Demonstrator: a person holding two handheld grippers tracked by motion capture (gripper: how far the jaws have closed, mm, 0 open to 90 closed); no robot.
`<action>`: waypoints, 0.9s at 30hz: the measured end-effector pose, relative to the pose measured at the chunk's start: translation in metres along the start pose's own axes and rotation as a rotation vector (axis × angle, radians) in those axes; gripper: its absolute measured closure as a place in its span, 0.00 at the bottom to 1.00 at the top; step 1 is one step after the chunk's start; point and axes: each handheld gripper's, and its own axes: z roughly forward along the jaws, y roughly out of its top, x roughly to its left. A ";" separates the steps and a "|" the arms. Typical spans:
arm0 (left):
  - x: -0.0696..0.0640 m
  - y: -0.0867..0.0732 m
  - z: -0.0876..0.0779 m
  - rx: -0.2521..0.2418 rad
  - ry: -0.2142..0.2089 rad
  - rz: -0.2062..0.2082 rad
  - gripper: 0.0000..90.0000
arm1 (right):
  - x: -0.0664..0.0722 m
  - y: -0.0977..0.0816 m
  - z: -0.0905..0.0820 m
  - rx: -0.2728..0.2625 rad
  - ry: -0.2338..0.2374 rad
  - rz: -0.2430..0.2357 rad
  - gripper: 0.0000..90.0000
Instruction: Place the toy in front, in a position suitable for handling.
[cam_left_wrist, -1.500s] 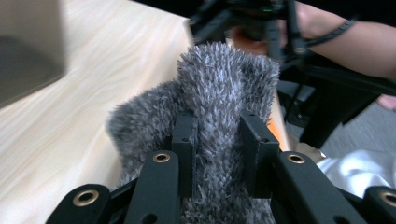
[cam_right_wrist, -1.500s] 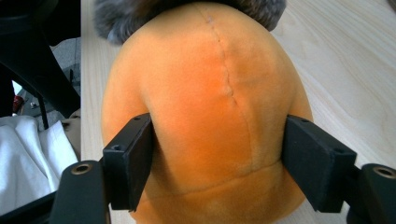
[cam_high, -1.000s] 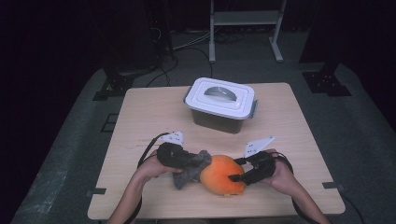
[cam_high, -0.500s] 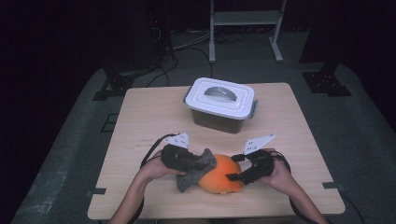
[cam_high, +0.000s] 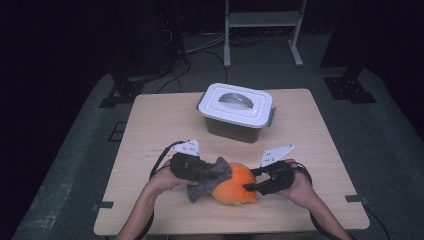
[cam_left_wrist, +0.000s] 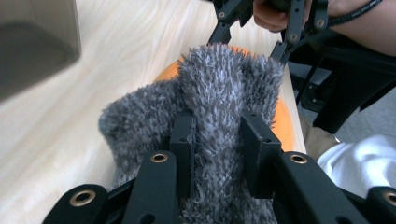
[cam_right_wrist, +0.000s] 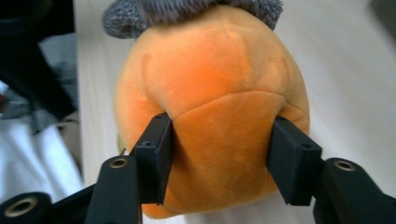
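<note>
Resting near the front edge of the wooden tabletop (cam_high: 150, 125), an orange plush toy (cam_high: 234, 188) sits between the two hands. The left tongs (cam_high: 212, 175) are pinched tight on a fold of grey fuzzy cloth (cam_high: 209, 179), which drapes over the left and top side of the plush; in the left gripper view the cloth (cam_left_wrist: 219, 107) bunches up between the two black jaws and covers most of the orange plush (cam_left_wrist: 282, 126) behind it. The right tongs (cam_high: 250, 182) have just been closing, and in the right gripper view their jaws press into both flanks of the plush toy (cam_right_wrist: 215, 93), denting the soft fabric, with the grey cloth (cam_right_wrist: 187, 11) showing over its far top. Farther back on the tabletop, well apart from the hands, stands a lidded plastic storage box (cam_high: 236, 112) with a white lid and grey handle.
</note>
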 end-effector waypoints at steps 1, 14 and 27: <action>-0.003 0.003 0.001 -0.018 -0.015 0.009 0.77 | 0.002 0.002 -0.001 -0.004 -0.011 -0.011 0.52; 0.006 -0.010 0.005 0.068 0.060 -0.050 0.77 | 0.006 0.003 0.003 0.029 -0.051 -0.042 0.51; 0.007 -0.010 0.007 0.067 0.043 -0.052 0.77 | -0.018 -0.015 0.006 0.033 0.059 0.072 0.21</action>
